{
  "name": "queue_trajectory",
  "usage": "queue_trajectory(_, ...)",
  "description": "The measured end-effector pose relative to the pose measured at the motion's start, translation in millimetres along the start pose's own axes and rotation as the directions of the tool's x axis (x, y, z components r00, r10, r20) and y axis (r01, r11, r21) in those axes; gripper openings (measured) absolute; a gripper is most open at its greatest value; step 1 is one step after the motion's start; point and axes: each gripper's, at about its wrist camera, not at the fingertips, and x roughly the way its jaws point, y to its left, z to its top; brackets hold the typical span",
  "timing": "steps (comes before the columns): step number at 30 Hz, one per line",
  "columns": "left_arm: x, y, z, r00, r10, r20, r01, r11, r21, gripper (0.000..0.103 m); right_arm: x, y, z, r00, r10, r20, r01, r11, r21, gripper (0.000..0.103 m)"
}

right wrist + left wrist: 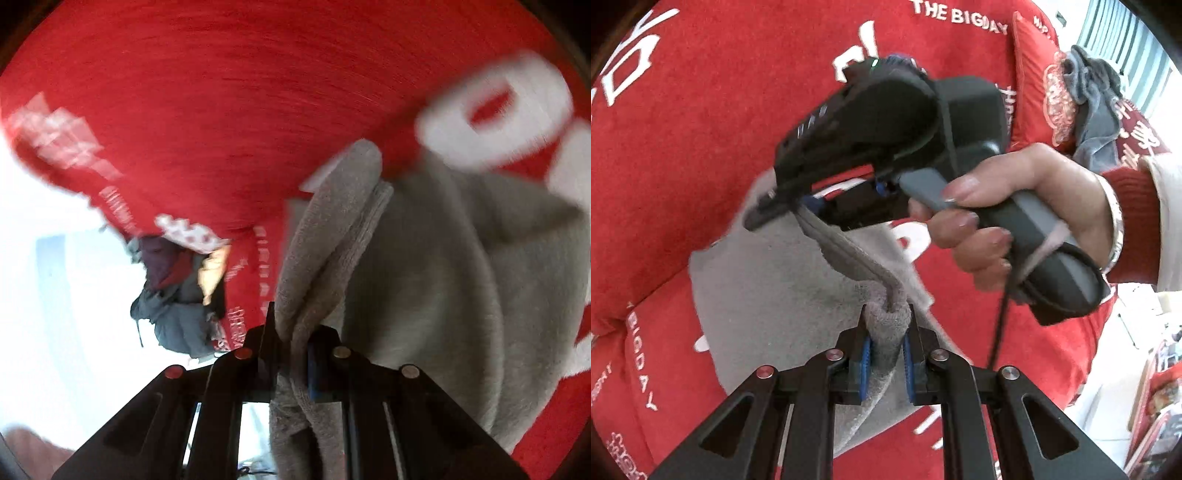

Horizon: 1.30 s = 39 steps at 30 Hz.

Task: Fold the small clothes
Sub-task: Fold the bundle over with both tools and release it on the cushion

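A small grey fleecy cloth [768, 295] lies on the red cover, with one edge lifted into a taut strip between both grippers. My left gripper [886, 332] is shut on a bunched fold of it at the bottom of the left wrist view. Above that, a person's hand [1015, 206] holds my right gripper [783, 208], shut on the other end of the raised edge. In the blurred right wrist view, my right gripper [291, 332] pinches a doubled hem of the grey cloth [424, 277], which drapes away to the right.
A red cover with white lettering [701, 129] spreads under everything. A red cushion [1034, 85] stands at the back right, with a heap of grey clothes [1097, 96] beside it; the heap [173, 306] also shows past the cover's edge. Bright floor [1126, 369] lies to the right.
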Motion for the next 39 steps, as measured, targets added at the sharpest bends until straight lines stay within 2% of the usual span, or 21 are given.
queue_trajectory(4, 12.5, -26.6, 6.6, 0.999, -0.046, -0.004, 0.046, 0.998, 0.053, 0.015, -37.7, 0.8, -12.0, 0.999, 0.009, 0.049, -0.009, 1.0, -0.014, 0.013)
queue_trajectory(8, 44.8, -43.1, 1.0, 0.994, -0.089, -0.062, 0.092, 0.994, 0.058, 0.015, -60.0, -40.9, -22.6, 0.993, -0.072, 0.092, 0.065, 0.994, 0.083, 0.012)
queue_trajectory(11, 64.6, -46.2, -8.8, 0.988, -0.092, -0.12, 0.1, 0.993, 0.057, 0.015, -50.6, -81.4, -31.1, 0.979, -0.196, 0.053, 0.187, 0.972, 0.141, 0.013)
queue_trajectory(14, 61.0, -40.0, -15.1, 0.989, -0.07, -0.13, 0.076, 0.996, 0.042, 0.016, -43.6, -93.4, -36.2, 0.976, -0.207, 0.063, 0.195, 0.968, 0.156, 0.014)
queue_trajectory(16, 53.9, -31.2, -17.0, 0.987, -0.046, -0.156, 0.049, 0.999, 0.02, 0.023, -46.1, -91.8, -39.2, 0.976, -0.201, 0.081, 0.184, 0.967, 0.178, 0.02)
queue_trajectory(17, 51.5, -27.5, -18.8, 0.985, -0.03, -0.169, 0.032, 0.999, 0.011, 0.039, -47.5, -89.3, -41.2, 0.975, -0.21, 0.078, 0.193, 0.964, 0.185, 0.025)
queue_trajectory(18, 45.7, -22.2, -20.6, 0.984, -0.01, -0.178, 0.01, 1.0, -0.003, 0.061, -50.3, -88.5, -43.3, 0.97, -0.231, 0.072, 0.214, 0.958, 0.192, 0.04)
queue_trajectory(19, 37.0, -15.0, -22.5, 0.985, 0.009, -0.17, -0.013, 1.0, -0.02, 0.067, -52.8, -85.4, -46.0, 0.967, -0.244, 0.068, 0.227, 0.954, 0.197, 0.048)
queue_trajectory(20, 26.7, -6.9, -24.3, 0.988, 0.024, -0.152, -0.03, 0.999, -0.038, 0.069, -56.9, -82.0, -49.9, 0.968, -0.242, 0.073, 0.223, 0.954, 0.202, 0.056)
queue_trajectory(23, 5.9, 19.5, -29.8, 0.983, 0.057, -0.174, -0.074, 0.993, -0.092, 0.069, -76.4, -69.3, -73.0, 0.963, -0.25, 0.104, 0.224, 0.95, 0.216, 0.056)
queue_trajectory(25, 0.6, 41.8, -34.9, 0.978, 0.051, -0.204, -0.087, 0.982, -0.17, 0.069, -89.7, -67.8, -95.7, 0.956, -0.266, 0.125, 0.231, 0.943, 0.24, 0.056)
queue_trajectory(27, 1.7, 73.5, -45.8, 0.969, 0.021, -0.246, -0.097, 0.95, -0.298, 0.069, -101.8, -69.8, -121.3, 0.954, -0.263, 0.144, 0.216, 0.936, 0.277, 0.056)
queue_trajectory(29, 9.6, 109.1, -57.2, 0.961, -0.044, -0.274, -0.085, 0.892, -0.443, 0.069, -114.4, -75.7, -149.7, 0.953, -0.257, 0.16, 0.197, 0.927, 0.318, 0.056)
queue_trajectory(30, 13.4, 115.6, -63.3, 0.959, -0.061, -0.277, -0.081, 0.877, -0.474, 0.068, -115.8, -75.1, -162.8, 0.953, -0.253, 0.17, 0.185, 0.924, 0.335, 0.056)
queue_trajectory(31, 18.5, 130.0, -69.1, 0.957, -0.089, -0.275, -0.07, 0.85, -0.522, 0.068, -116.1, -73.3, -179.4, 0.953, -0.239, 0.185, 0.162, 0.921, 0.353, 0.056)
queue_trajectory(34, 37.3, 143.6, -84.4, 0.946, -0.171, -0.277, -0.022, 0.815, -0.579, 0.068, -103.5, -66.8, -209.3, 0.965, -0.172, 0.198, 0.088, 0.923, 0.374, 0.056)
queue_trajectory(36, 48.0, 145.9, -88.0, 0.934, -0.219, -0.281, 0.015, 0.812, -0.584, 0.069, -90.4, -63.9, -217.7, 0.968, -0.156, 0.195, 0.074, 0.924, 0.375, 0.056)
queue_trajectory(37, 52.3, 143.1, -89.6, 0.93, -0.224, -0.29, 0.018, 0.819, -0.573, 0.069, -82.6, -63.6, -218.0, 0.967, -0.159, 0.2, 0.073, 0.922, 0.38, 0.056)
queue_trajectory(39, 61.0, 136.5, -89.8, 0.927, -0.192, -0.322, -0.006, 0.852, -0.523, 0.068, -68.3, -67.1, -211.4, 0.956, -0.181, 0.229, 0.076, 0.912, 0.402, 0.055)
